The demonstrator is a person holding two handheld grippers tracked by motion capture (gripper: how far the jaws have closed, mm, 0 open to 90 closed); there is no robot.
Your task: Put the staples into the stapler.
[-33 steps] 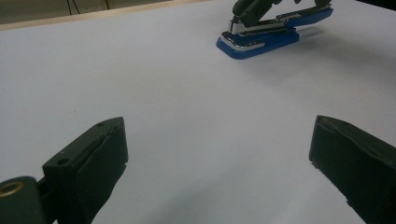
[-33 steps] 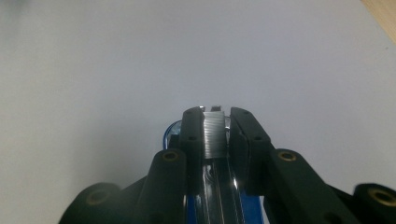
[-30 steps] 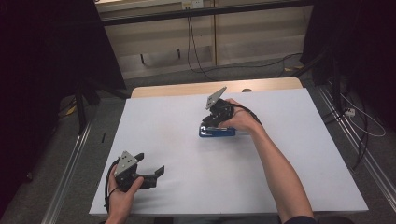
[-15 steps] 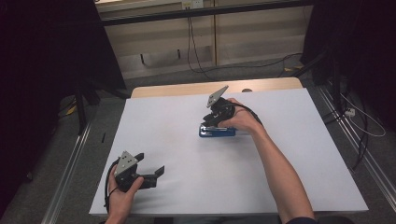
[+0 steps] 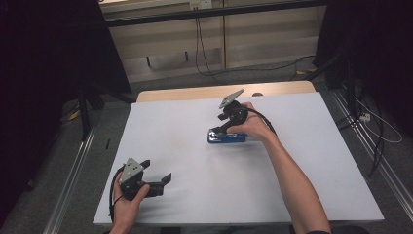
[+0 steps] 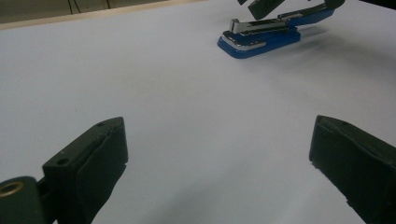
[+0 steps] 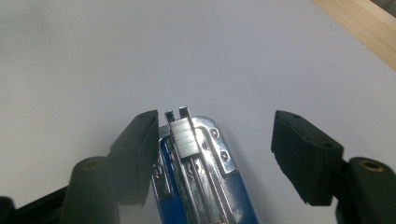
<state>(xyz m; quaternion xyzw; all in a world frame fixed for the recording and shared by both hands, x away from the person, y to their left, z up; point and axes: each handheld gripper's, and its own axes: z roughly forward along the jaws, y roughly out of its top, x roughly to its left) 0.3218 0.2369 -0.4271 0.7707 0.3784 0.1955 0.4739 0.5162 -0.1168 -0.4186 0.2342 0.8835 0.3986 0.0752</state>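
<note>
- My left claw [image 5: 163, 171] sits nearest me, at the near left corner of the white-covered bench [image 5: 175, 126], resting low in my left hand [image 5: 127, 202]. Its two black jaws stand wide apart with nothing but bare white surface between them; in the left gripper view the pads [image 6: 100, 154] frame empty bench.
- A grey three-cornered plate [image 5: 131, 168] rides on top of that claw.
- Farther out, right of the bench's middle, my right forearm [image 5: 292, 180] reaches forward to my right hand [image 5: 251, 126], which holds my right claw [image 5: 217, 130] pointed down at the task's thing.
- That thing is a blue plastic stapler with a shiny metal staple channel [image 5: 227, 137]. It lies flat on the white surface, well apart from my left claw; in the left gripper view it shows up far ahead [image 6: 261, 37].
- My right claw's jaws have just been opening. In the right gripper view the stapler's front end [image 7: 191, 154] lies between them: the left pad [image 7: 137, 149] is right against its side, while the right pad [image 7: 303, 149] stands clear with a gap of bare bench, so the claw is open and not gripping.
- Beyond the white sheet, a strip of pale wooden bench edge [image 5: 195, 92] shows at the far side.
</note>
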